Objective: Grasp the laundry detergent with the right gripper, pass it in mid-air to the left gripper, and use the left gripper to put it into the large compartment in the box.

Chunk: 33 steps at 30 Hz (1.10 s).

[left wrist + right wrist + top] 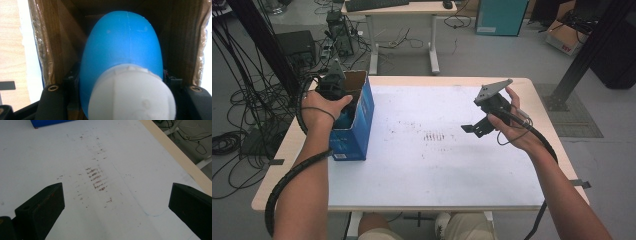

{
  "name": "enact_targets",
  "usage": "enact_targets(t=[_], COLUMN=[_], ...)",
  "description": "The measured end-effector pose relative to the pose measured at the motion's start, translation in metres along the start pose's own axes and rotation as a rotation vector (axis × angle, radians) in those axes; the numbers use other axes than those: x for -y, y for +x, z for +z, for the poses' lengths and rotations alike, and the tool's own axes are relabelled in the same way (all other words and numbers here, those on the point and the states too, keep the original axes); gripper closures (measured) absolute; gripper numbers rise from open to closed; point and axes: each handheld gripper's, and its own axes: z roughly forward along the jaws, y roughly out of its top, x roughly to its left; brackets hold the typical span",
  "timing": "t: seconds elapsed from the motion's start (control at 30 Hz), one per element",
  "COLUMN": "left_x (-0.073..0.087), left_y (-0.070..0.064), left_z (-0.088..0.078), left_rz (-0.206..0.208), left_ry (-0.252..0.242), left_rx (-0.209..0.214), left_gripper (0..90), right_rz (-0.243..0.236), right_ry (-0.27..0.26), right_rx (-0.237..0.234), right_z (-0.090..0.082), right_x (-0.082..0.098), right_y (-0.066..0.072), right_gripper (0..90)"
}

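The left hand-held gripper (332,86) clamps a blue plastic bottle with a white cap (122,65) inside the open blue cardboard box (362,120) on the table (437,165). The right hand-held gripper (116,202) hangs wide, holding nothing. Keeping the bottle centred between the box walls looks wisest.

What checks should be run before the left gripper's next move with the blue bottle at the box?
1. Left gripper clamped on blue bottle: ok.
2. Bottle inside the walls of the blue box: ok.
3. Bottle's white cap on: ok.
4. Bottle resting on the box floor: cannot tell.
5. Right gripper open, holding nothing: ok.
6. Right gripper apart from the box, over the table: ok.
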Motion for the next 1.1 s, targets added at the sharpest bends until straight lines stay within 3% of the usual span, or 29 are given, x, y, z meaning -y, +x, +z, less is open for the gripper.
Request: enact_targets(t=[1.1], left_x=[0.0006], left_y=[-0.0003], left_z=[0.0], left_rz=[0.006], left_ry=[-0.006], left_rx=[-0.004], left_gripper=[36.7], right_rz=[0.004], right_ry=[-0.006], right_rx=[-0.01], right_z=[0.0006], right_x=[-0.0002], right_y=[-0.0003], right_gripper=[0.3])
